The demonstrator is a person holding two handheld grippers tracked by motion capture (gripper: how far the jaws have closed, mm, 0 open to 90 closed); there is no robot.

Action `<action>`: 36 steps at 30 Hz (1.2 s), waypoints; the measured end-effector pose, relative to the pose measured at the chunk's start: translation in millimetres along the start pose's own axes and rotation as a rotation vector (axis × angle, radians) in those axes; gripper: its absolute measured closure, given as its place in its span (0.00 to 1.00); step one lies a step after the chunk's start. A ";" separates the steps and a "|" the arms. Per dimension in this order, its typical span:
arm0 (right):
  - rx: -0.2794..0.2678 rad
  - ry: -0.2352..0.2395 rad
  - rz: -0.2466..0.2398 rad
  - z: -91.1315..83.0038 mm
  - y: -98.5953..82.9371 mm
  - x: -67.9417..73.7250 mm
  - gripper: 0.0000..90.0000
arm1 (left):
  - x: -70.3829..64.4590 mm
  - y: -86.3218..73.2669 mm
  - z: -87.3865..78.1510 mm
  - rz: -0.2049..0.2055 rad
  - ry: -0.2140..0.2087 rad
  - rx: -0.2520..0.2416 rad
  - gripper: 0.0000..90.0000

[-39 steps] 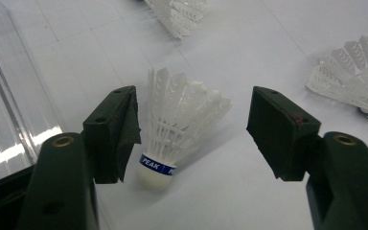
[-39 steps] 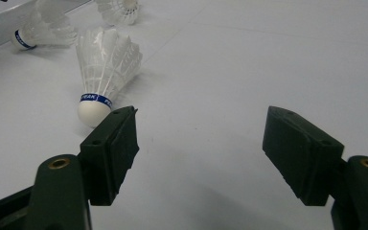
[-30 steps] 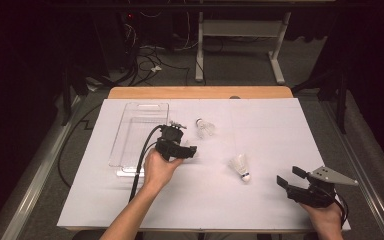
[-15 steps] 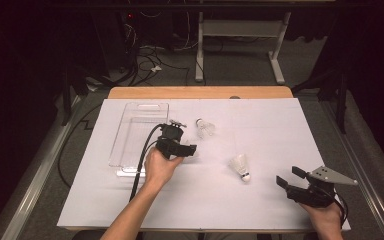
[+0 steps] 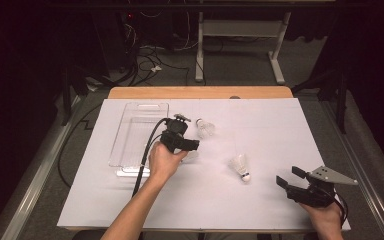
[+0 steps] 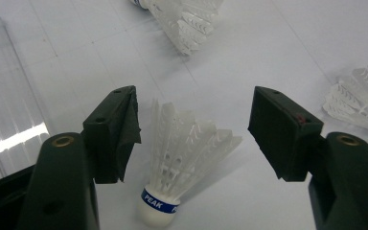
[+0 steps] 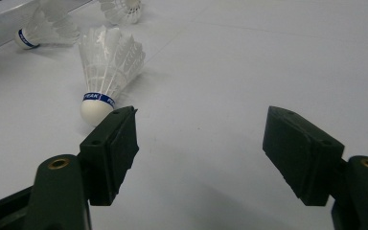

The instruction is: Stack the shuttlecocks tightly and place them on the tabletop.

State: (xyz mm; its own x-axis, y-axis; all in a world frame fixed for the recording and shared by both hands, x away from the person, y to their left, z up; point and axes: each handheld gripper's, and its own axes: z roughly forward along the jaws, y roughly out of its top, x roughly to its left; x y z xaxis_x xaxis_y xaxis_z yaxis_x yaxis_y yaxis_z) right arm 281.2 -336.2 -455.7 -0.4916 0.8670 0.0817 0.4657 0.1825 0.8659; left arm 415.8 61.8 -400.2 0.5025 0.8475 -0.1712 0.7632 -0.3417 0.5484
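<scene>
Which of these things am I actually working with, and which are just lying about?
In the job:
- left tool, open
- shuttlecock between its jaws
- far shuttlecock and right shuttlecock, likely next
- tray, probably where they go

Lying about:
- right tool, open, idle near the table edge
- floor cables
- stand beyond the table

Table sheet bright w/ overhead light, surroundings dark; soft shadows, glare on clear tray, near claws blurry.

Shuttlecock between left gripper jaws, tray apparently just left
</scene>
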 end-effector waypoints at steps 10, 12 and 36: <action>-0.002 0.001 0.000 -0.4 0.0 0.1 0.31 | -0.3 7.8 6.6 -0.017 0.039 0.036 0.39; -0.003 0.001 -0.001 -0.6 0.0 0.1 0.31 | 0.4 7.8 8.4 -0.021 0.039 0.046 0.40; -0.005 0.001 -0.003 -0.6 0.1 0.2 0.31 | 0.8 6.6 14.9 -0.017 0.024 0.114 0.57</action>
State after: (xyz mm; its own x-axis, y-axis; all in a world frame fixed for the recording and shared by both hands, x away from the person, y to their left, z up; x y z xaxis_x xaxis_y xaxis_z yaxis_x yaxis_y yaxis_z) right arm 280.7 -336.3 -455.3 -0.4937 0.8660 0.0797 0.4602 0.1825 0.8688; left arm 427.3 54.2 -409.0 0.4802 0.8625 -0.1594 0.8134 -0.3699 0.4490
